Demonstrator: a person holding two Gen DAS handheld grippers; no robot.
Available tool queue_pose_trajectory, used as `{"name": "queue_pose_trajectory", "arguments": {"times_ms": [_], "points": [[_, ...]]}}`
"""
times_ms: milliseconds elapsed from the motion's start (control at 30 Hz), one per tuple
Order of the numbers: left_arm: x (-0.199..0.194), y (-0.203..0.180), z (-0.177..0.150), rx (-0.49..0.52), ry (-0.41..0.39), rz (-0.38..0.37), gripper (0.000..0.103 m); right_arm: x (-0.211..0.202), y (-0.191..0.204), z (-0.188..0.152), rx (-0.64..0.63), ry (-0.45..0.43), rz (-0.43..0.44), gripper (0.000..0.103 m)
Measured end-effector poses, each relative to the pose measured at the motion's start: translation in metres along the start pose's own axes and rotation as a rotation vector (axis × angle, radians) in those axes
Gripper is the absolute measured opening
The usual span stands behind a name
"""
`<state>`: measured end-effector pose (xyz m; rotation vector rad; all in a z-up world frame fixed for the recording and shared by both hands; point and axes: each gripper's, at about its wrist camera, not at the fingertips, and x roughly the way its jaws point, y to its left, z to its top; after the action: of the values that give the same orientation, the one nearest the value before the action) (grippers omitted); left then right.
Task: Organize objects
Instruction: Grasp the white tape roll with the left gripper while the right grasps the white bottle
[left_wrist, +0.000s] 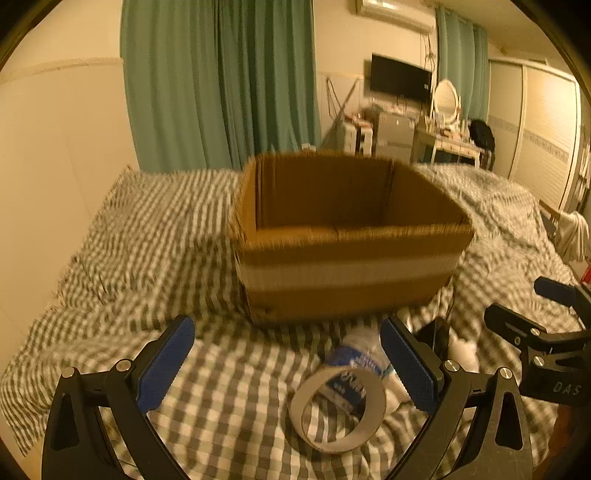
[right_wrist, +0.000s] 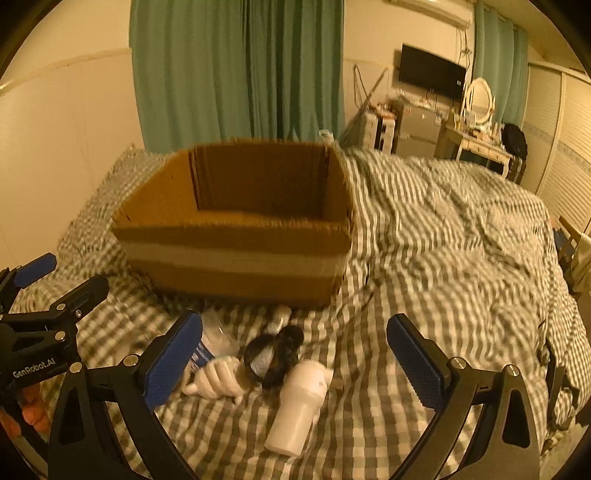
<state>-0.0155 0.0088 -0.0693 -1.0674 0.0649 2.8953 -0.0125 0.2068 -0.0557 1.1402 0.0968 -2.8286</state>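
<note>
An open cardboard box (left_wrist: 343, 254) stands on the checked bed cover; it also shows in the right wrist view (right_wrist: 236, 254). A roll of tape (left_wrist: 338, 408) lies in front of it, leaning on a blue-labelled plastic packet (left_wrist: 360, 360). My left gripper (left_wrist: 291, 365) is open above the roll, holding nothing. In the right wrist view a white bottle (right_wrist: 297, 406), dark sunglasses (right_wrist: 273, 354), a small white hand-shaped object (right_wrist: 216, 380) and the packet (right_wrist: 212, 345) lie in a cluster. My right gripper (right_wrist: 295, 365) is open above them, empty.
The grey-checked bed cover (right_wrist: 443, 240) spreads rumpled to the right. Green curtains (left_wrist: 221, 81) hang behind the bed. A dresser with mirror (left_wrist: 447, 110) and a wall TV (left_wrist: 400, 79) stand far right. Each gripper shows at the other view's edge.
</note>
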Motion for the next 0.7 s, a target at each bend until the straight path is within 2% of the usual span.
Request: {"name": "queue_pose_trajectory", "arguments": {"times_ms": [200,433,567,633,700], "points": [[0.032,-0.01,-0.024,0.024,0.096,-0.011,0.101,0.038,-0.004,-0.021,-0.013,0.108,-0.034,0.096],[0.056,-0.026,-0.05,0.052,0.215,-0.09,0.101,0.077,-0.012,-0.045,0.019,0.243,-0.022,0.088],[0.067,-0.036,-0.061,0.102,0.247,-0.107,0.101,0.088,-0.014,-0.052,0.026,0.275,-0.013,0.084],[0.069,-0.04,-0.064,0.129,0.253,-0.108,0.101,0.09,-0.014,-0.055,0.025,0.288,-0.007,0.072],[0.071,-0.041,-0.066,0.139,0.252,-0.11,0.101,0.093,-0.013,-0.059,0.015,0.309,-0.011,0.068]]}}
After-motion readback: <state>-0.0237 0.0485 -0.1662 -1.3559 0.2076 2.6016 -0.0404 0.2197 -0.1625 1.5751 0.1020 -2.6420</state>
